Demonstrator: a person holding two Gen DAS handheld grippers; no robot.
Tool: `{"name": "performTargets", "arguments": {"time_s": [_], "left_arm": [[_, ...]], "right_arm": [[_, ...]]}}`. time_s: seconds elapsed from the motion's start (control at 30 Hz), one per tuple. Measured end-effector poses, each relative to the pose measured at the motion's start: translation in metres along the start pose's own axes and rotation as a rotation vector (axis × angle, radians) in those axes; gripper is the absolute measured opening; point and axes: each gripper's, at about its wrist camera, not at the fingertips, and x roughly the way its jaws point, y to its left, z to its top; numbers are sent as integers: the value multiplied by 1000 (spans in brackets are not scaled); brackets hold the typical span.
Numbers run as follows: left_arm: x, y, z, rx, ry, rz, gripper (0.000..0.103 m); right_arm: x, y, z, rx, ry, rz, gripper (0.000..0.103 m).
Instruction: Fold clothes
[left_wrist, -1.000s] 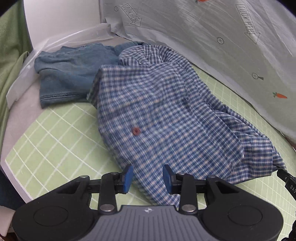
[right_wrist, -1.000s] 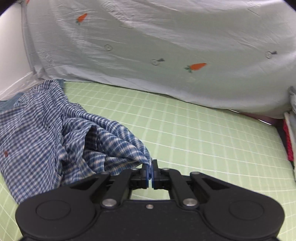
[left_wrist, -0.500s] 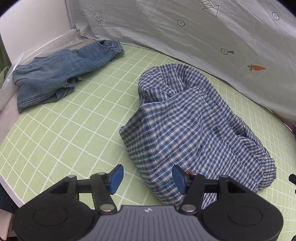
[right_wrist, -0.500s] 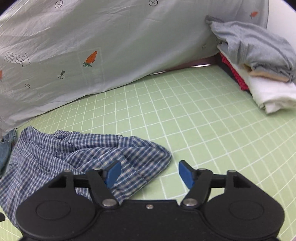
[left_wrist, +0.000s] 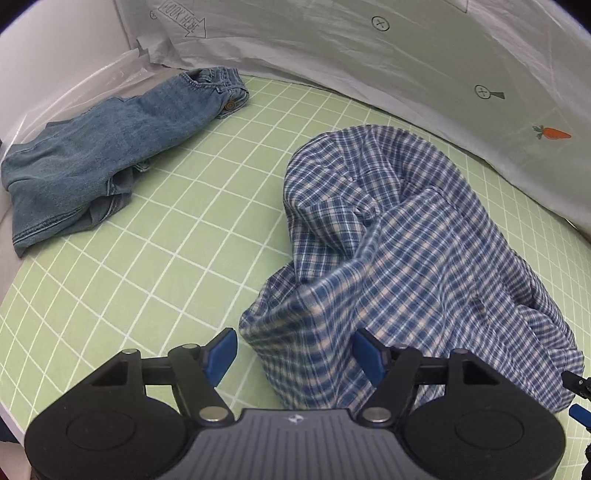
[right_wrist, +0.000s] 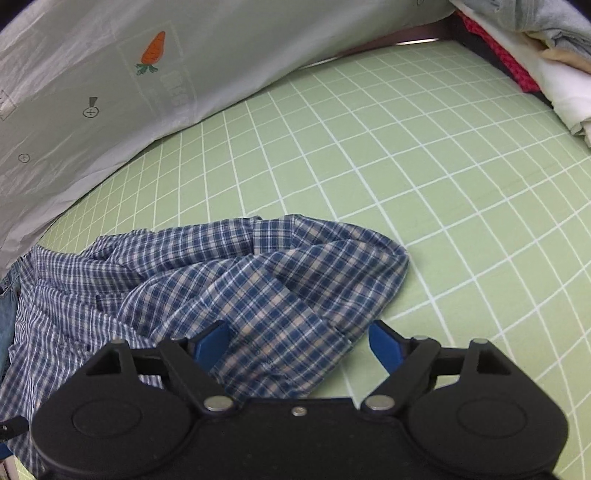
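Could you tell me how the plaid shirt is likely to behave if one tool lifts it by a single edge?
The plaid shirt lies crumpled in soft, deep folds, so it will probably hang limp and unfold. The thin-looking cloth suggests it is light. Pushed across the green grid mat, it would likely bunch up rather than slide whole. Both the left tool and right tool are open.

Left gripper (left_wrist: 295, 354): jaws spread wide, blue pads (left_wrist: 221, 355) well apart, nothing clamped, pointing forward and down. Right gripper (right_wrist: 300, 347): jaws likewise wide apart, blue pads (right_wrist: 384, 345) clear of each other, nothing clamped, angled downward.
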Motion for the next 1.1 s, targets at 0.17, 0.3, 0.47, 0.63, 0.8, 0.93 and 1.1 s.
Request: {"name": "performTargets", "arguments": {"time_s": [0.17,0.3,0.47,0.63,0.8,0.93,1.1], "left_arm": [[31,-12,27,-26,38,-76,16],[52,-43,51,16,34,-109,3],[37,-74,87,64,-92,-188,3],[-6,-94,102,143,-224,-237,6],[-5,-88,78,149,-164,-206,28],[-1,-73,64,121,-118,-182,49],[8,-76,71,137,-120,-168,63]], "right_arm": [[27,19,20,-69,42,48,73],[40,39,44,-218,27,80,38],[31,44,90,-258,-121,28,12],[-26,36,128,-225,-393,-58,13],[-37,17,113,-181,-327,-127,59],[-31,8,86,-174,-257,-90,70],[-8,19,74,-176,-192,-28,72]]}}
